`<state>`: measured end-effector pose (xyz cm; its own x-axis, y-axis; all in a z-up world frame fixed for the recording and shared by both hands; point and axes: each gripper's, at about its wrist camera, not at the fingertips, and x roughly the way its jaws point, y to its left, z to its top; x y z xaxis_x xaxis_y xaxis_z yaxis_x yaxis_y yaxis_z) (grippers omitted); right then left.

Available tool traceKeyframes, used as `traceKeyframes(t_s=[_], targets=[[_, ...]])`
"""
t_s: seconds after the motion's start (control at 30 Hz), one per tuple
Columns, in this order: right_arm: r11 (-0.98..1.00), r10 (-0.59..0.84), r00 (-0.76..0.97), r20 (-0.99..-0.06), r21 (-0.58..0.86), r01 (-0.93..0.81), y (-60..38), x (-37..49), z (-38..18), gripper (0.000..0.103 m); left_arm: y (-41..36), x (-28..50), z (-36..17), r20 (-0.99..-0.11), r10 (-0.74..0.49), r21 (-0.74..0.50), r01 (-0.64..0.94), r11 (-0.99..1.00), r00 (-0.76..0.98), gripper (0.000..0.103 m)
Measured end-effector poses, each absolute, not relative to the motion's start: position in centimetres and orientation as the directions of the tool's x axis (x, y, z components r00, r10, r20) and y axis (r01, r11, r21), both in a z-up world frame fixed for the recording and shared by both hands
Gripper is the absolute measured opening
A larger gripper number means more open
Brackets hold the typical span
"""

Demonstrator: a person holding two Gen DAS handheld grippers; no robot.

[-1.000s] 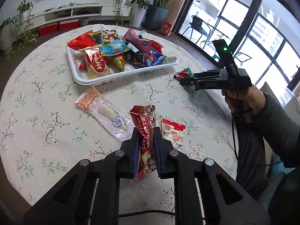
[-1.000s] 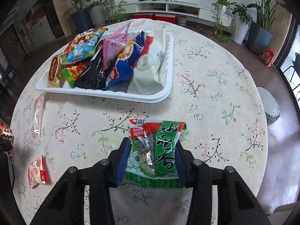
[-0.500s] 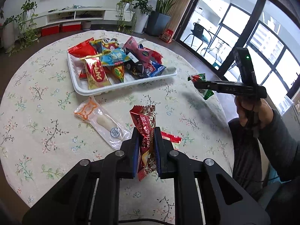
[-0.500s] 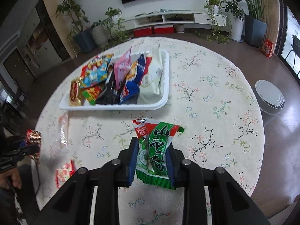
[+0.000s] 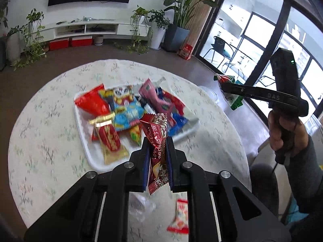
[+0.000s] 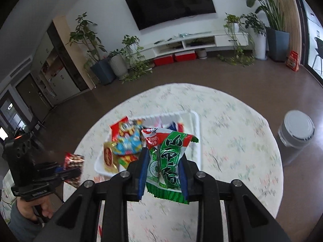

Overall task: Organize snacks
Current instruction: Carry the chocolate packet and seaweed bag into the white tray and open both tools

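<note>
My left gripper [image 5: 157, 157] is pressed tight on a dark red foil packet [image 5: 156, 139] printed with white Chinese characters, of which I can only make out an "@" sign among them. The packet stands upright between the pads, above the near edge of the white tray [image 5: 84, 147]. My right gripper [image 6: 162, 173] pinches a green and white packet [image 6: 168, 161] with large dark green Chinese lettering and a red corner at its top; its jaws have just been closing, and the packet sits between them. The side of the right gripper reads "DAS" in the left wrist view, at 3 o'clock.

The tray lies on the round table [image 5: 40, 121] with its flowered cloth, at 12 o'clock from both grippers, and is piled with snacks: a red bag [image 5: 90, 102], a blue and yellow bag [image 5: 126, 111], a pink packet [image 5: 155, 98] and a gold and red packet [image 5: 110, 141], all too blurred to read. A small red and white packet [image 5: 180, 215] lies on the cloth at 6 o'clock, beneath the left gripper. A grey round bin [image 6: 296, 131] stands on the floor at 3 o'clock.
</note>
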<state>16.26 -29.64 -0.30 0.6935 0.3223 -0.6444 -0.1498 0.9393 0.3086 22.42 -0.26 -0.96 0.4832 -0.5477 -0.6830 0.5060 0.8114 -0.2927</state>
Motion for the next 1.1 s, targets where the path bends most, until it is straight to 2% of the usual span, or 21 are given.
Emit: traceKeyframes(t_s=[0.2, 0.47, 0.83, 1.1], targets=[[0.932, 0.342, 0.675, -0.653, 0.325, -0.159, -27.4, 21.7, 0.2, 0.029, -3.3, 27.0, -1.3, -0.696, -0.534, -0.297, 0.485, 0.822, 0.480, 0.013], [0.949, 0.300, 0.599, -0.742, 0.298, -0.106, -26.4, 26.9, -4.0, 0.030, -6.5, 29.8, -5.4, -0.743, -0.499, -0.284, 0.467, 0.838, 0.445, 0.013], [0.966, 0.248, 0.555, -0.794, 0.247, -0.078, -25.3, 29.1, -8.0, 0.031, -7.8, 31.6, -8.4, -0.770, -0.469, -0.262, 0.457, 0.850, 0.432, 0.013], [0.971, 0.231, 0.538, -0.810, 0.224, -0.080, -25.1, 29.4, -9.2, 0.036, -9.3, 32.3, -9.7, -0.783, -0.448, -0.247, 0.445, 0.861, 0.433, 0.014]])
